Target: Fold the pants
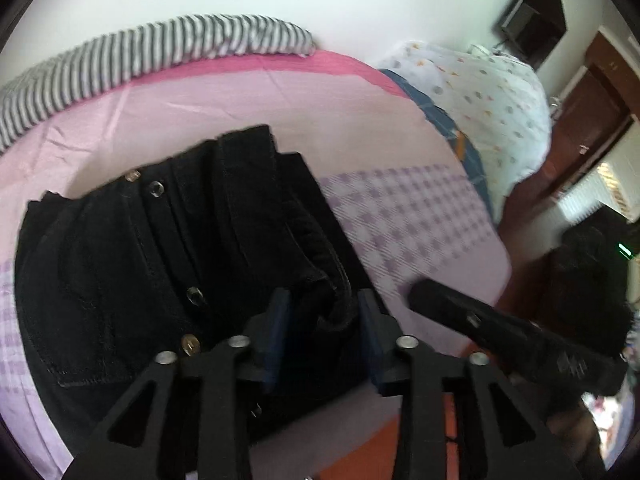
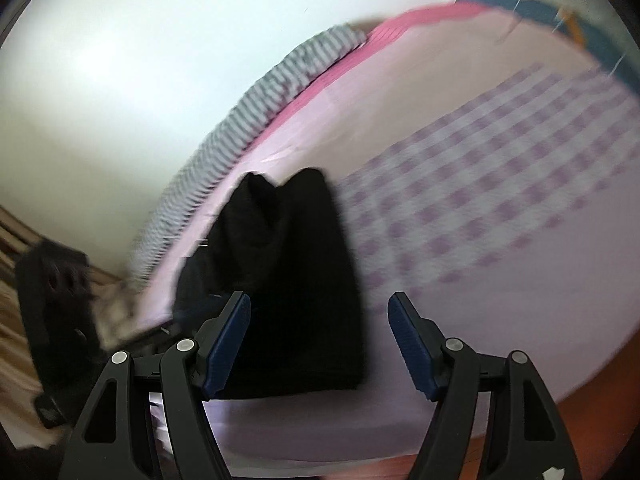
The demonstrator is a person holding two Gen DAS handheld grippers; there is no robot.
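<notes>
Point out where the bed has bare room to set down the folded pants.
Free: checked sheet right of the black pants, up to the blue-edged quilt; also the pink strip between pants and striped pillow. Crowded: near edge.

The right gripper has its 2 blue-padded fingers spread wide apart, pressing on nothing. Between and beyond them lies the folded black fabric pants on the bed's pale pink sheet, which carries a purple checked panel. A grey-and-white striped cloth runs along the bed's far edge against the white wall. A blurred black object stands at the left.
</notes>
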